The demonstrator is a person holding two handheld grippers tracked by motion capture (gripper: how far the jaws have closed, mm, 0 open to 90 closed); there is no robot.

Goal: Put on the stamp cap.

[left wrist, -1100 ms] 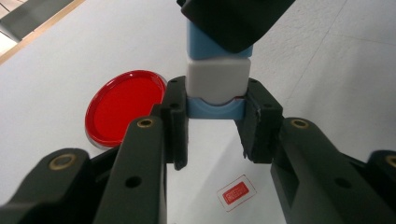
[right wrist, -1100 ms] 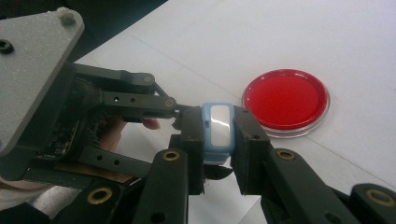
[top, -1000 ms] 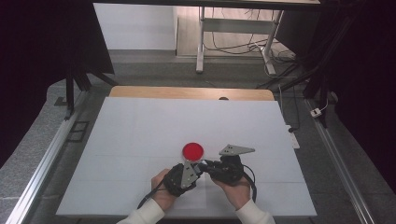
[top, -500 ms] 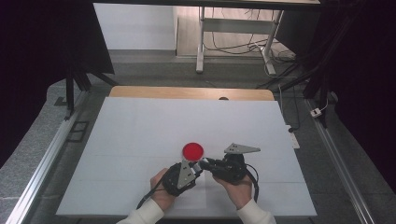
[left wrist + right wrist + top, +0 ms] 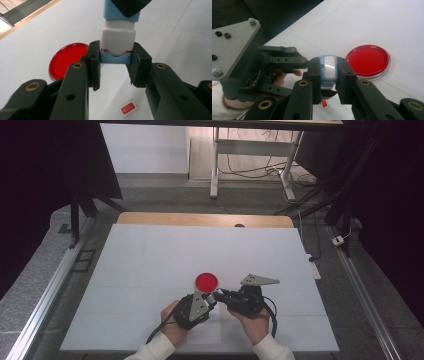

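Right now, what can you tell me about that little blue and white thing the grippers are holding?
The stamp is a small block, light blue with a white, glossy, plastic-looking middle part and a strip of red at one end. It hangs above the white table, clamped between both grippers: the left gripper pinches one blue end, the right gripper the other. A red dish lies beside it.

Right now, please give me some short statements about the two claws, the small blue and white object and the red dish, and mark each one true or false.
1. Both claws grip the same blue and white object. True.
2. The red dish is stacked on the object. False: it lies flat on the white table, beside the claws.
3. The left claw holds the object's light blue end. True.
4. The right claw is open and empty. False: it is shut on the object.
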